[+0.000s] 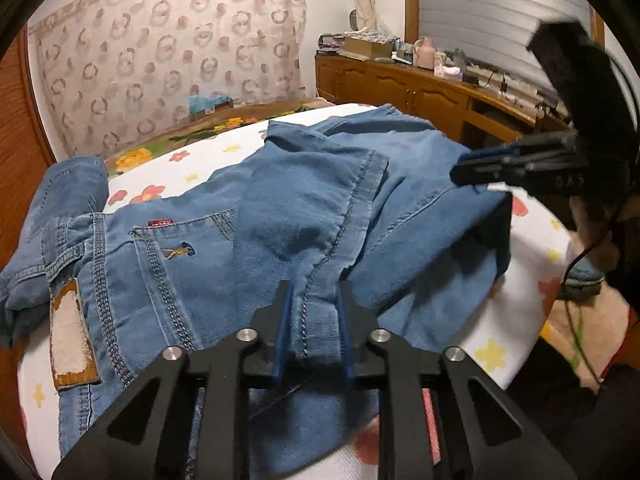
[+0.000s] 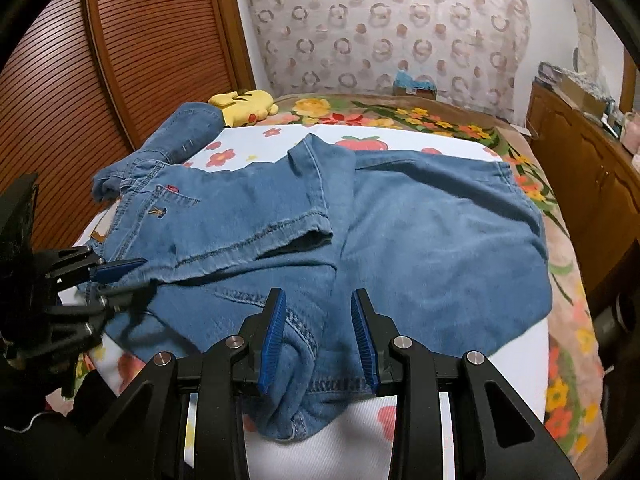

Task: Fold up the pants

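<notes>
Blue jeans (image 1: 224, 248) lie crumpled on a white flowered sheet (image 1: 176, 172), back pocket and leather waist patch (image 1: 72, 336) facing up. My left gripper (image 1: 315, 296) sits low at the near edge, and a stitched seam fold fills the gap between its blue pads. In the right wrist view the same jeans (image 2: 432, 232) spread across the bed, one leg folded over. My right gripper (image 2: 319, 320) holds a bunched hem fold at the near edge. The right gripper (image 1: 466, 164) also shows at the right of the left wrist view, pinching a raised corner. At the left of the right wrist view is the left gripper (image 2: 122, 280).
A yellow plush toy (image 2: 244, 106) lies at the bed's far left. A flowered blanket (image 2: 400, 114) runs along the far side and right. A wooden cabinet (image 1: 400, 84) with clutter on top stands to the right. A slatted wooden door (image 2: 140, 60) is on the left.
</notes>
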A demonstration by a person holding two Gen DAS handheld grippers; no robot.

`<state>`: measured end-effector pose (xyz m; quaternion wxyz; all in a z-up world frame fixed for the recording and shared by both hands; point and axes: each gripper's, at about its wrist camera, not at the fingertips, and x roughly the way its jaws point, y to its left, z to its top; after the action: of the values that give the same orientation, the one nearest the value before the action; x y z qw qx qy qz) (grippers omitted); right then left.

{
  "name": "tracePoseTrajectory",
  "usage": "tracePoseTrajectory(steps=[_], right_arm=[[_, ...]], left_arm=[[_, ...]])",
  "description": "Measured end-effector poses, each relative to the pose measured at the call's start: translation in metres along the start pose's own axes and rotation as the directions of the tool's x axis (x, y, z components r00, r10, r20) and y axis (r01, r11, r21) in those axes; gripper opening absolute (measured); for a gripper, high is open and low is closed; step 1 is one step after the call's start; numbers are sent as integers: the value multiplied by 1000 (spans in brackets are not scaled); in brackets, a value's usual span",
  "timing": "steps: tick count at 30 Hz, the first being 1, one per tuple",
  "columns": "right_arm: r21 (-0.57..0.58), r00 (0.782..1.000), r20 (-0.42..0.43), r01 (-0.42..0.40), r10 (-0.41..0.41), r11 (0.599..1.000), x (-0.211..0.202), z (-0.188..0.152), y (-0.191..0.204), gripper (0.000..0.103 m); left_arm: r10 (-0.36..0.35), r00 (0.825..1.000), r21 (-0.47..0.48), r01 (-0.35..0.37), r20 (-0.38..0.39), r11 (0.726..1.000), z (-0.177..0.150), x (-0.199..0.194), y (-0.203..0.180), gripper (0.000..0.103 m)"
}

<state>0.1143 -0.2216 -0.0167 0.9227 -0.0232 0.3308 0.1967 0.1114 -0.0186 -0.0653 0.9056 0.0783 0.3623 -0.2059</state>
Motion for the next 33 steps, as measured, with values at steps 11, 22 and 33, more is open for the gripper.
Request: tracePoseTrajectory(steps=[11, 22, 33], right_arm=[[9, 1000, 18, 0, 0, 1000, -1, -6, -19, 35], [-20, 999, 13, -29, 30, 999, 12, -3, -12, 35], [-33, 999, 6, -42, 42, 999, 26, -5, -14, 43]], left_arm=[[102, 982, -119, -84, 159, 989, 7, -89, 53, 12], [185, 979, -222, -161, 91, 962, -28, -94, 94, 12], [206, 974, -240, -179, 92, 954, -28, -95, 98, 51]])
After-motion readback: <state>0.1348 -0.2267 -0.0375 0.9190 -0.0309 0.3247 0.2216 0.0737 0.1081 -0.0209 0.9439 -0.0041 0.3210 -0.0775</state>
